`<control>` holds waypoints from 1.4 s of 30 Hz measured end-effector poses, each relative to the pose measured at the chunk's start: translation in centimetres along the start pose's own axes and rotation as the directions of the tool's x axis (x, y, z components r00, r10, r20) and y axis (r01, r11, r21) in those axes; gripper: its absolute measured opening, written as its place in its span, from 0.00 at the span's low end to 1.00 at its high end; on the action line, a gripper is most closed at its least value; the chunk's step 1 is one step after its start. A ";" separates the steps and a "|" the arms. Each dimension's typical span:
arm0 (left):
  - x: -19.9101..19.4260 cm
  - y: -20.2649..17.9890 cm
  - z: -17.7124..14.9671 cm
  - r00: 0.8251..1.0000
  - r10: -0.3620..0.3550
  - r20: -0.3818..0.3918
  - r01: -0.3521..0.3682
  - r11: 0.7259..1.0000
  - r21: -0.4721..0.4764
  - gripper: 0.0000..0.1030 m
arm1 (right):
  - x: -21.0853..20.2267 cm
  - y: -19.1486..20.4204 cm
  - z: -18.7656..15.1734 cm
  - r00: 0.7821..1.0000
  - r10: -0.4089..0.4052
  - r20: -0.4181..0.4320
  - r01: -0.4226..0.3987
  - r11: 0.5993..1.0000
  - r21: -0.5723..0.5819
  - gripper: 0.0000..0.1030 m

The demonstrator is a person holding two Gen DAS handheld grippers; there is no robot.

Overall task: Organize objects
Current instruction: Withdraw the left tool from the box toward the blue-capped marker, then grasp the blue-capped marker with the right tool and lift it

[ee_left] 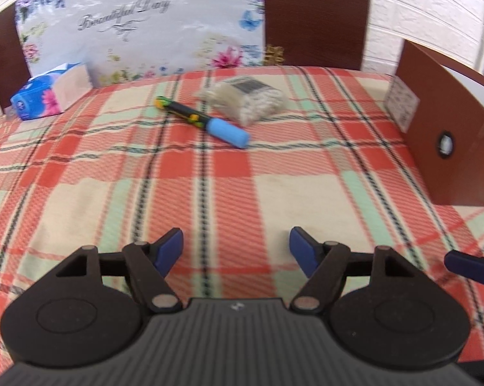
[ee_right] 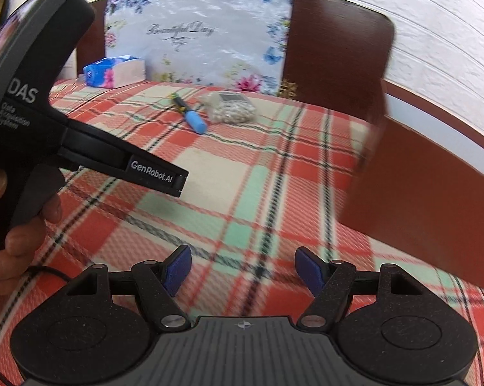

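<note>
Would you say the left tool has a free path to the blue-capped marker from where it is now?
Probably yes: the left tool is open and empty, and only bare plaid cloth lies between it and the marker.

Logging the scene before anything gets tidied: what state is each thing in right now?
Left tool: open, nothing between its fingers.
Right tool: open, empty.
Marker: capped, lying flat on the plaid cloth.
Bag of white pieces: lying flat, touching the marker.
Tissue pack: lying at the far left edge.
Brown box: upright at the right.
</note>
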State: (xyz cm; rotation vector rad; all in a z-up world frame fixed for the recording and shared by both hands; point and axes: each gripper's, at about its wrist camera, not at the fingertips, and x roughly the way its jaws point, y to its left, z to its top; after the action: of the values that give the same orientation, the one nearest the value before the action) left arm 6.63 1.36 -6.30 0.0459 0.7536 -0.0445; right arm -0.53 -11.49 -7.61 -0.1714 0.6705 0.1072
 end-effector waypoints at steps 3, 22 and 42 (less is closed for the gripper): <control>0.4 1.2 0.2 1.000 0.026 0.012 -0.026 1.000 -0.010 0.76 | 0.8 0.9 0.7 1.000 0.012 0.003 -0.012 1.000 -0.025 0.69; 5.1 14.2 1.9 0.966 0.227 0.125 -0.183 0.940 -0.289 0.89 | 7.9 5.1 6.6 0.996 0.034 0.086 -0.021 0.989 -0.145 0.68; 5.4 14.2 1.8 0.964 0.216 0.155 -0.167 0.946 -0.278 0.89 | 6.0 4.3 4.8 0.989 0.138 0.054 -0.132 0.986 -0.102 0.16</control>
State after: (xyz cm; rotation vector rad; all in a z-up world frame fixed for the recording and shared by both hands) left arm 12.65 15.27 -8.32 -0.1368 0.5621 0.2359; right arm 6.45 -6.11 -8.17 -0.2162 0.6166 0.2750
